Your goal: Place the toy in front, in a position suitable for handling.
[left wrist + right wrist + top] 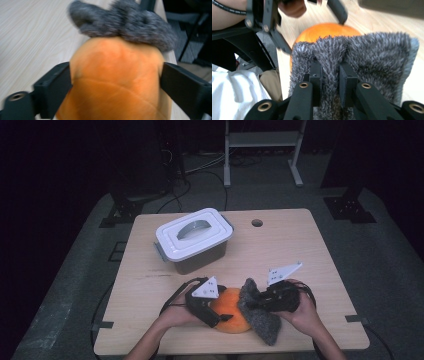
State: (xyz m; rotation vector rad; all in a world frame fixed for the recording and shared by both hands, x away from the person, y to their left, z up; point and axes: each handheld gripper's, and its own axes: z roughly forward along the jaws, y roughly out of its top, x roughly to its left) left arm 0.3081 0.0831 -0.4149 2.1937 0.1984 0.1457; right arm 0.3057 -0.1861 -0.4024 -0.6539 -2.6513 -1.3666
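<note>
Near the front edge of the desk [300,245]: an orange pumpkin-shaped ball [231,316], with a grey fluffy cloth [260,317] draped against its right side and touching it. Left gripper [216,316] at the ball's left side, jaws spread wide, one on each flank of the ball; seen in the left gripper view, ball [117,80] bulging between both black jaws, contact with the pads hard to judge. Right gripper [252,304] clamped on the cloth: in the right gripper view, jaws pinched nearly together on a fold of the grey pile [352,57], ball [324,31] just behind it. Farther back on the desk, well apart: a lidded white storage box [194,239].
</note>
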